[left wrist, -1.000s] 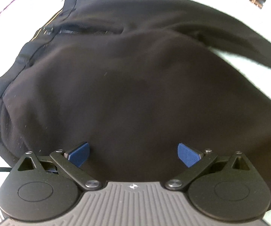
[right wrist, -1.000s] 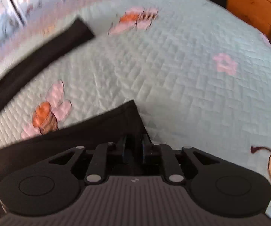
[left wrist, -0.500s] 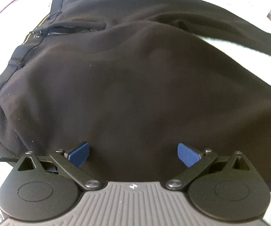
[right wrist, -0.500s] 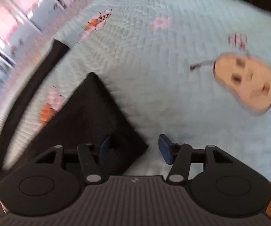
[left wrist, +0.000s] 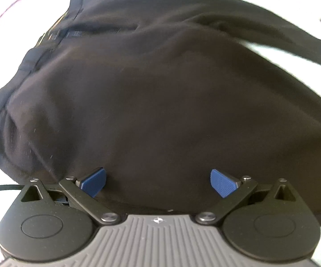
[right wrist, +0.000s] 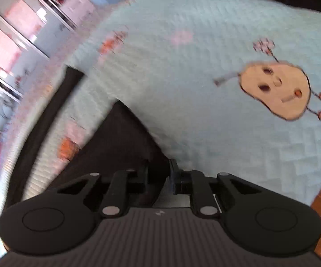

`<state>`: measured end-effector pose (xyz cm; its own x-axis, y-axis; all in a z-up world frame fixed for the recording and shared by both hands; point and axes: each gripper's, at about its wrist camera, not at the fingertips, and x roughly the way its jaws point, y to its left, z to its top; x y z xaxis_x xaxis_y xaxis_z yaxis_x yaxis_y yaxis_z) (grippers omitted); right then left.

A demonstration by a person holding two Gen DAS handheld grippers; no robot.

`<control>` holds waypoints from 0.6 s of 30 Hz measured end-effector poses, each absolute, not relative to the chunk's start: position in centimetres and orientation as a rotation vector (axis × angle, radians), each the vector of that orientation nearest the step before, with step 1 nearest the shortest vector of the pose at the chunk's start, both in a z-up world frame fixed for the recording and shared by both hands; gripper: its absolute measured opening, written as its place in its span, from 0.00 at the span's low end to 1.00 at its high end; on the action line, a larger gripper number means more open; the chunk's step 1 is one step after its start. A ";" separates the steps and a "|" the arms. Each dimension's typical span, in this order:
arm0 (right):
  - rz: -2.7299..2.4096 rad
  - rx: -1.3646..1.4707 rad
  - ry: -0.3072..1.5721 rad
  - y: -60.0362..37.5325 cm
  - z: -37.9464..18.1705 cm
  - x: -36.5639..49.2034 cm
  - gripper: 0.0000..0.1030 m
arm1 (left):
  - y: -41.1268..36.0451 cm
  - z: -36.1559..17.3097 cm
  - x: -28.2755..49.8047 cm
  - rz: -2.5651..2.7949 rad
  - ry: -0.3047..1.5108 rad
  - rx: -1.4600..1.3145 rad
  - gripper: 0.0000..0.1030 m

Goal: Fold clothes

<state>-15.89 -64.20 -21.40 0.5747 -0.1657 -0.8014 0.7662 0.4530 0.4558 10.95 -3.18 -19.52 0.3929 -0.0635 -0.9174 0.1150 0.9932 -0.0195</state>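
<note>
Black trousers (left wrist: 160,93) lie spread over a pale blue quilted bedspread (right wrist: 205,133), filling most of the left wrist frame, with the waistband and a zip at the upper left. The left gripper (left wrist: 158,182) hangs over the dark cloth at the lower centre, its jaws wide apart, the blue pads (left wrist: 93,181) gripping nothing. In the right wrist frame the right gripper (right wrist: 160,175) sits at the lower centre, its jaws having just been closing; they now stand narrow with the corner of a trouser leg hem (right wrist: 124,138) pinched between them. A cartoon face (right wrist: 276,91) is printed on the bedspread at the right of the frame.
</note>
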 end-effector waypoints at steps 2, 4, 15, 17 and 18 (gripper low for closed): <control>-0.674 0.974 0.755 -64.5 -22.6 -16.0 0.17 | -2.8 -19.4 10.8 -0.132 1.152 0.045 1.00; -0.699 1.039 0.720 -64.6 -22.5 -16.5 0.19 | -2.6 -19.1 10.7 -0.152 1.144 0.049 1.00; -0.884 0.883 0.557 -59.7 -14.3 -18.7 0.33 | 0.6 -14.8 9.6 -0.121 0.946 0.028 1.00; -0.762 0.844 0.555 -57.4 -13.4 -16.8 0.36 | 2.5 -15.5 10.1 -0.068 0.961 -0.037 1.00; -0.696 0.833 0.568 -56.2 -13.2 -15.5 0.37 | 3.5 -15.9 10.4 -0.054 0.975 -0.071 0.99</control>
